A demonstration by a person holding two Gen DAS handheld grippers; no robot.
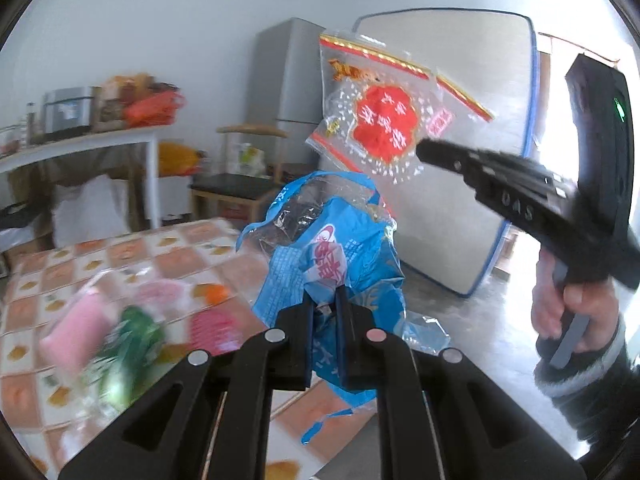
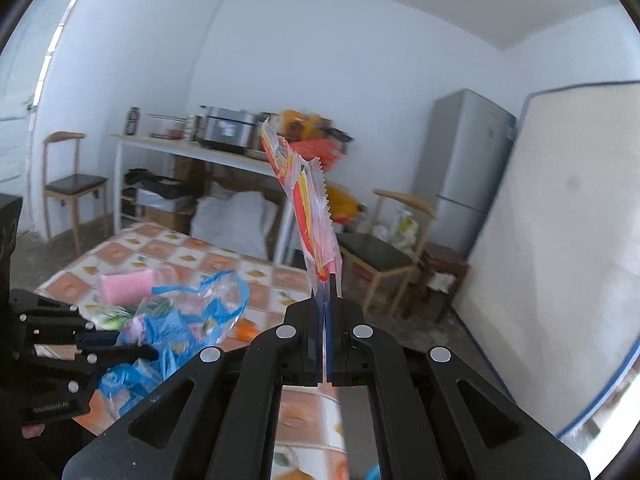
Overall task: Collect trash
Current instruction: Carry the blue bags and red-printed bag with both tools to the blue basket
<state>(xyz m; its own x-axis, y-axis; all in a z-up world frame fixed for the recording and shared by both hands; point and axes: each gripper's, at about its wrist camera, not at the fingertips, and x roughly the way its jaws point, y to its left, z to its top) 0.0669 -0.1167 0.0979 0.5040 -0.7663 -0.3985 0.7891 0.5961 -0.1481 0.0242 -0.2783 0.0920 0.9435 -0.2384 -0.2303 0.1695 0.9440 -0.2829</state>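
Note:
My left gripper [image 1: 323,300] is shut on a blue and clear plastic bag [image 1: 340,248], which hangs open above the table's near right corner. To its upper right, my right gripper [image 1: 420,150] is shut on a clear wrapper with red print [image 1: 384,120], held in the air above the bag. In the right wrist view the right gripper [image 2: 325,280] pinches that wrapper [image 2: 310,200] edge-on, and it stands up from the fingers. The left gripper [image 2: 150,352] and the blue bag [image 2: 180,320] sit at the lower left there.
A table with an orange checked cloth [image 1: 120,252] holds a pink roll [image 1: 78,332], a green wrapper [image 1: 132,344] and an orange bit [image 1: 216,292]. A mattress [image 1: 448,120] leans at the right beside a grey fridge [image 1: 286,80]. Chairs [image 2: 384,248] and a cluttered white bench [image 2: 192,152] stand behind.

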